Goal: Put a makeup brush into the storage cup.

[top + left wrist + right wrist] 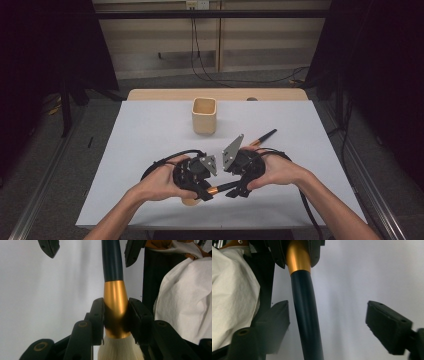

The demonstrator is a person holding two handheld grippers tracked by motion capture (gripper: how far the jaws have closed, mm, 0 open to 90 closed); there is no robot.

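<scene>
Brush [115,305]: gold ferrule clamped by left gripper [116,315], white bristles visible lower centre; right gripper [327,322] spread around dark handle; no legible markings.

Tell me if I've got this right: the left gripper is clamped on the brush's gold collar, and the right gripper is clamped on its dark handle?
Only half right. The left gripper is indeed shut on the gold collar of the brush. But the right gripper is open: in the right gripper view its jaws stand wide apart, with the dark handle passing between them near one jaw, unclamped.
</scene>
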